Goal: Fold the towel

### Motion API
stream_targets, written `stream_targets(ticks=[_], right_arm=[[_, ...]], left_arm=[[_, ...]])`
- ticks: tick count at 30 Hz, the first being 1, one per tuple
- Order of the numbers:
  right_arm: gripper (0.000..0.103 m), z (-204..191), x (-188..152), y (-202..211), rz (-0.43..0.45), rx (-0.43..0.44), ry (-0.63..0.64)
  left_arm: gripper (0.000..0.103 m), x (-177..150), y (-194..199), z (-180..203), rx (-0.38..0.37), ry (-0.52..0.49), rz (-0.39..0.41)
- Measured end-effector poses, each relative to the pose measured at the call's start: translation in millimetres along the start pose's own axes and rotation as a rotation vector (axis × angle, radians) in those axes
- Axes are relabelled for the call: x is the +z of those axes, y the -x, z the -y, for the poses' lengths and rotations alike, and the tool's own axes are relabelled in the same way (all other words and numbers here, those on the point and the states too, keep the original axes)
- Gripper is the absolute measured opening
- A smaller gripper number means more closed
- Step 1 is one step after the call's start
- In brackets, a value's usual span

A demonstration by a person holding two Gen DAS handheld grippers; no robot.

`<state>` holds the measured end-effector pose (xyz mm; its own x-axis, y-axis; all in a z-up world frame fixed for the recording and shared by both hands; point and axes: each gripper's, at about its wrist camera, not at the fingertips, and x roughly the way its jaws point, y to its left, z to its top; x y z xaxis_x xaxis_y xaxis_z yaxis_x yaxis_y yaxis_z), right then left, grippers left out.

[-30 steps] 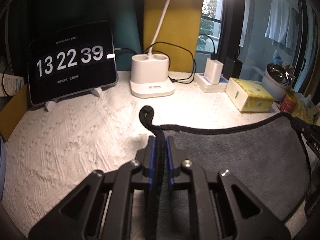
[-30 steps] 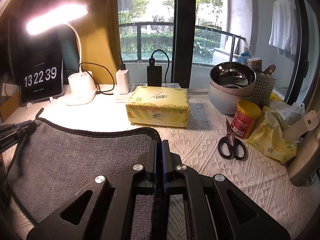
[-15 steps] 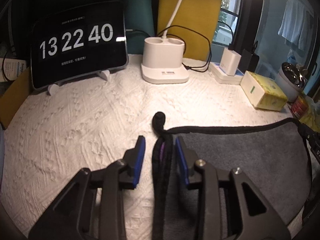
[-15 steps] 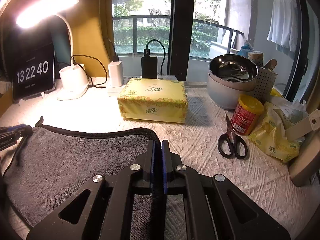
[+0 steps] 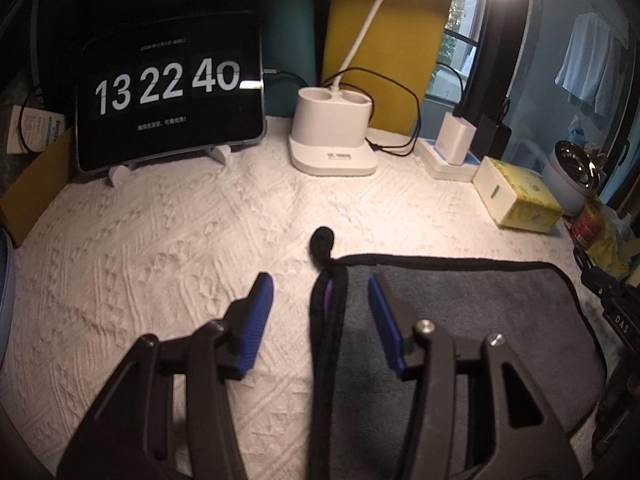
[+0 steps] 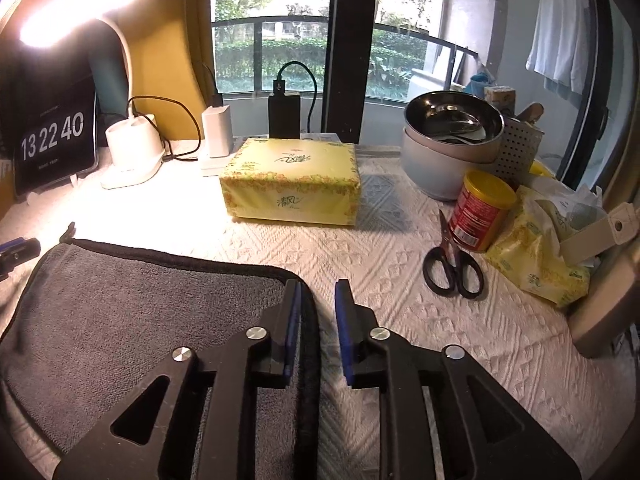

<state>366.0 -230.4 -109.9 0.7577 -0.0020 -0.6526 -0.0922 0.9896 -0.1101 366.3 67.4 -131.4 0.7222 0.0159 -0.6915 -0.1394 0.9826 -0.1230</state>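
- The grey terry towel with black piping (image 5: 460,320) lies flat on the white textured tablecloth (image 5: 160,260), folded so that stacked black edges run down its left side; its small black hanging loop (image 5: 322,242) pokes out past the far left corner.
- My left gripper (image 5: 320,300) stands wide apart, its blue-padded fingers (image 5: 258,312) straddling that stacked left edge, which stands in the gap untouched by either pad.
- My right gripper (image 6: 316,312) is parted more narrowly over the towel's right edge; the left pad sits on the grey cloth, the right one over bare tablecloth, and the black hem runs between them unclamped.
- Beyond the towel sits a yellow patterned tissue box (image 6: 290,182).
- Black-handled scissors (image 6: 454,264) lie to the right, touching a red tin with a yellow lid (image 6: 480,210).
- At the back stand a white lamp base (image 5: 334,136) and a dark tablet showing a clock (image 5: 168,88).
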Motion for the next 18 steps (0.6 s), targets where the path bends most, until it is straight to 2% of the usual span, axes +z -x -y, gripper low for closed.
stream_targets(ticks=[18], right_arm=[[0.021,-2.8,-10.5,39.2,0.023,0.007,-0.01]], left_arm=[[0.051,-7.7,45.4,1.1,-0.035,-0.008,0.049]])
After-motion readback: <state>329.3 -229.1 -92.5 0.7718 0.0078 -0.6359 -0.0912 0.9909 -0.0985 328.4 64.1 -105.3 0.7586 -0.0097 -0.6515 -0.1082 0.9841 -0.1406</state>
